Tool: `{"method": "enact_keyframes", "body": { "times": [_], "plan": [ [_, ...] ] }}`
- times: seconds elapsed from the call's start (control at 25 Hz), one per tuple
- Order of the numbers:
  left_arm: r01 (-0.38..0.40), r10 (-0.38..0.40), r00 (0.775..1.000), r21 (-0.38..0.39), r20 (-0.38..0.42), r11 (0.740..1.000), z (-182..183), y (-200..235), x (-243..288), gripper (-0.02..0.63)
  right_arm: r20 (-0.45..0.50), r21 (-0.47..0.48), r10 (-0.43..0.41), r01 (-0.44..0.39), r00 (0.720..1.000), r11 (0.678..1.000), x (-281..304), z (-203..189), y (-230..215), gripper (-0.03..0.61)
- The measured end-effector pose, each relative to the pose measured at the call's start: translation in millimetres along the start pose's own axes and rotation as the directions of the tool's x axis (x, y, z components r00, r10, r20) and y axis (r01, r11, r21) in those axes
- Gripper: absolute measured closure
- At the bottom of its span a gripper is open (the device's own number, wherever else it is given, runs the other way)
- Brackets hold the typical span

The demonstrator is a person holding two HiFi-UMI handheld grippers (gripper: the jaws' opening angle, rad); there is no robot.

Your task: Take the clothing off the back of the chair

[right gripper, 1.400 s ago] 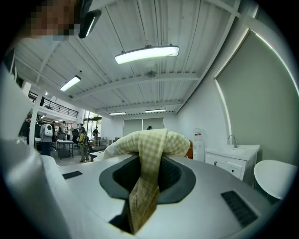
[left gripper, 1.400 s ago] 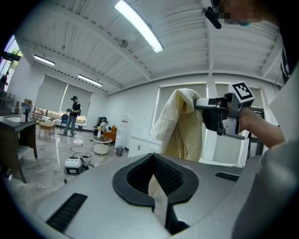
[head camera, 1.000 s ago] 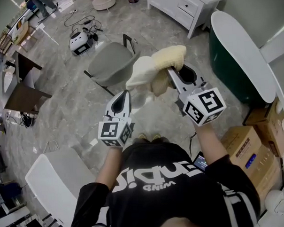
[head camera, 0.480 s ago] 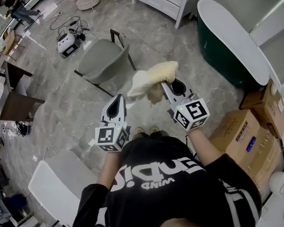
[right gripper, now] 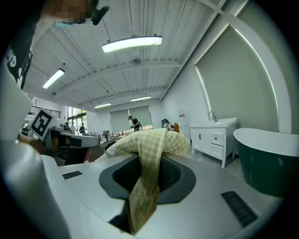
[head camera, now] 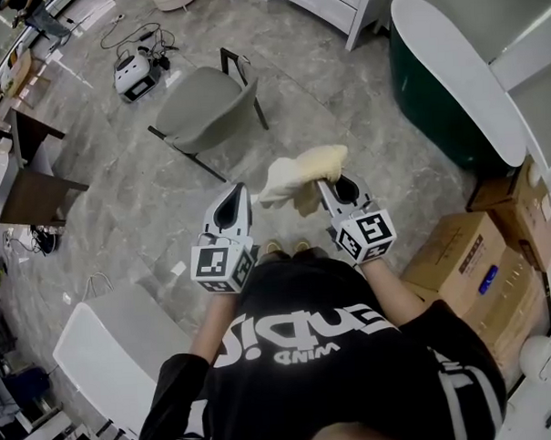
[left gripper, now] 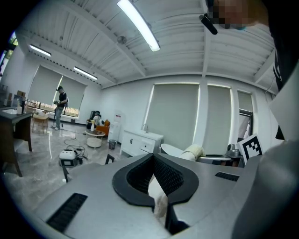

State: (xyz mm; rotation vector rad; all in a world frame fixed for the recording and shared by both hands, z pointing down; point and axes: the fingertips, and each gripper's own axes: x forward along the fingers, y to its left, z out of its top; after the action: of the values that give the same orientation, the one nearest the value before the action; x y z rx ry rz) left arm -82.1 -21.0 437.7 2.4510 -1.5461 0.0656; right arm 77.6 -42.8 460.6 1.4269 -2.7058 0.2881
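The pale yellow checked clothing [head camera: 301, 168] hangs in the air in front of me, clear of the grey chair [head camera: 202, 104] that stands on the floor beyond. My right gripper [head camera: 324, 180] is shut on the garment. In the right gripper view the cloth [right gripper: 149, 144] bunches over the tips of the right gripper [right gripper: 152, 156] and trails down between the jaws. My left gripper [head camera: 241, 187] sits at the garment's left end. In the left gripper view a pale strip of cloth [left gripper: 159, 200] is pinched between the jaws of the left gripper [left gripper: 152, 158].
A white cabinet [head camera: 339, 2] and a green bathtub with a white rim [head camera: 442, 70] stand at the right. Cardboard boxes [head camera: 468, 252] are stacked near my right elbow. A white seat [head camera: 108, 349] is at lower left, a floor device with cables [head camera: 134, 70] beyond the chair.
Both grippers have come down and back toward my body with the clothing, away from the chair. The right gripper sank the most.
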Motion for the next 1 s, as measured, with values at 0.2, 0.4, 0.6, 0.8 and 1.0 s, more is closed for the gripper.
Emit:
{"method": "enact_keyframes", "body": {
  "times": [0.2,0.4,0.6,0.8,1.0],
  "plan": [
    [-0.005,0.005,1.000,0.005,-0.002,1.000,0,5,1,0.598,0.007,0.002,-0.001,0.001,1.000,1.000,2,0,-1,0.491],
    [0.001,-0.001,1.000,0.004,-0.007,1.000,1,3,2,0.598,0.019,0.008,-0.007,0.006,1.000,1.000,1,4,0,0.491],
    [0.005,-0.005,1.000,0.002,-0.008,1.000,-1,0,4,0.598,0.025,0.008,-0.002,0.002,1.000,1.000,0,6,1,0.491],
    [0.005,-0.005,1.000,0.001,-0.012,1.000,-1,0,8,0.598,0.022,0.005,-0.006,0.006,1.000,1.000,2,6,-3,0.491],
    [0.004,-0.004,1.000,-0.002,-0.015,1.000,-2,-2,10,0.598,0.019,0.008,-0.007,0.007,1.000,1.000,1,7,-5,0.491]
  ]
}}
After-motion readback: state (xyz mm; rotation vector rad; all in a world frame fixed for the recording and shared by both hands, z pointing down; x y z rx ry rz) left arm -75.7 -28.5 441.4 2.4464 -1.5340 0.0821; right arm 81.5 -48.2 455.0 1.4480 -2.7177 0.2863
